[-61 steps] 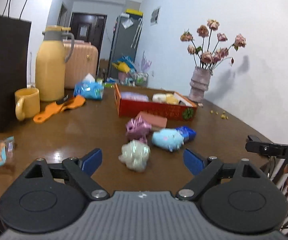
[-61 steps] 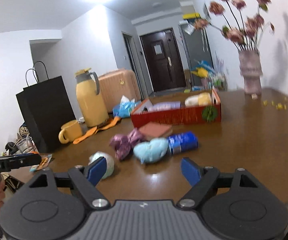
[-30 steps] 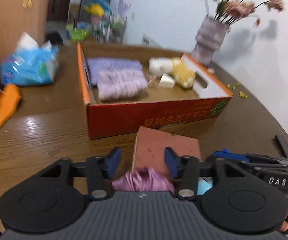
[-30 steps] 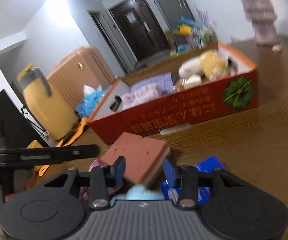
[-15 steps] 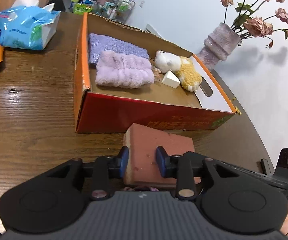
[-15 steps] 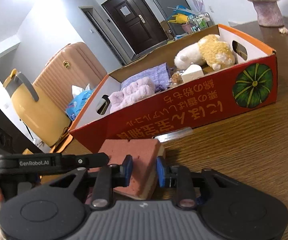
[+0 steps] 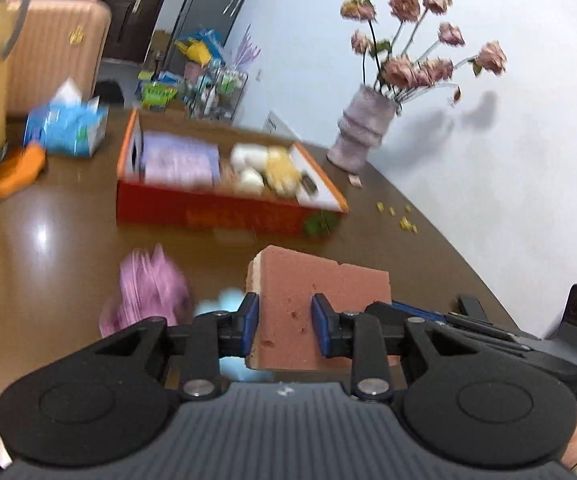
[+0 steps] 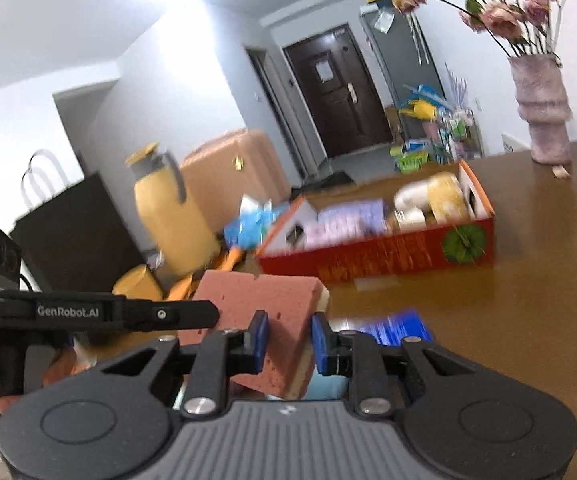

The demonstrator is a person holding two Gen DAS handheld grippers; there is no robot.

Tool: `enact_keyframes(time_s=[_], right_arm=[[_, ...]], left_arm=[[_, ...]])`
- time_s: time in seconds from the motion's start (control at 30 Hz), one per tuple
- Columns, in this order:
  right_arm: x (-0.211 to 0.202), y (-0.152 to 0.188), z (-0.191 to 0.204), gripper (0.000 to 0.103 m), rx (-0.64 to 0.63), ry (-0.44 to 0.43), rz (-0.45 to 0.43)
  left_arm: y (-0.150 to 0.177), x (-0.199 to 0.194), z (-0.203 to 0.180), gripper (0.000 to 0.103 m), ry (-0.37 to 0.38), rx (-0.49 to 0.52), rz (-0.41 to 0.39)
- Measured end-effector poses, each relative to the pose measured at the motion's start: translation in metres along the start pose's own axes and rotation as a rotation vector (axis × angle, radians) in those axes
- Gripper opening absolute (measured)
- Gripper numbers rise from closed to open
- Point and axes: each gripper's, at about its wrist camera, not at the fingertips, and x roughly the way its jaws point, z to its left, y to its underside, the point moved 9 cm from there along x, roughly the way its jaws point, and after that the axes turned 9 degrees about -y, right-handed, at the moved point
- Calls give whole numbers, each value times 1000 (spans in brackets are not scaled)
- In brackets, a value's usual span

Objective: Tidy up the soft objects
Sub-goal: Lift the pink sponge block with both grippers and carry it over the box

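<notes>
Both grippers hold the same pink sponge (image 7: 308, 292), lifted off the brown table. My left gripper (image 7: 284, 322) is shut on its near edge, blue pads pressing both faces. In the right wrist view the pink sponge (image 8: 264, 300) shows a pale underside, and my right gripper (image 8: 286, 338) is shut on its corner. The red cardboard box (image 7: 224, 212) lies beyond, holding purple towels and a white-and-yellow plush. A pink soft toy (image 7: 148, 292) and a light blue plush (image 7: 224, 300) rest on the table below the sponge. The red cardboard box (image 8: 384, 260) is ahead and right.
A vase of dried flowers (image 7: 360, 136) stands far right. A blue tissue pack (image 7: 66, 128), orange item (image 7: 4, 176) and yellow jug (image 8: 168, 216) sit left. A blue packet (image 8: 392, 330) lies under the right gripper. A black bag (image 8: 72, 224) and yellow mug (image 8: 136, 286) stand left.
Both grippers closed on the pink sponge, then raised it off the table and drew it back from the box, which now looks smaller and farther.
</notes>
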Motion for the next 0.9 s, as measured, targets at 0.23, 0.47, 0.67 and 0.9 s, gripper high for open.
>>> enact_keyframes(time_s=[0.23,0.47,0.67,0.9], right_arm=[[-16,76,-25,25,102,31,119],[-25,94,-30,32,112,36,95],[-23,99,-24,34,128,21,98],[-18,98,-23,28,137,16,120]], left_arm=[[93,18,2,29,-25,-112,118],[109,11,9,41,-25,-122,122],[112,11,10,43,3,-136,135],[106,14,9,30,33,-156,159]])
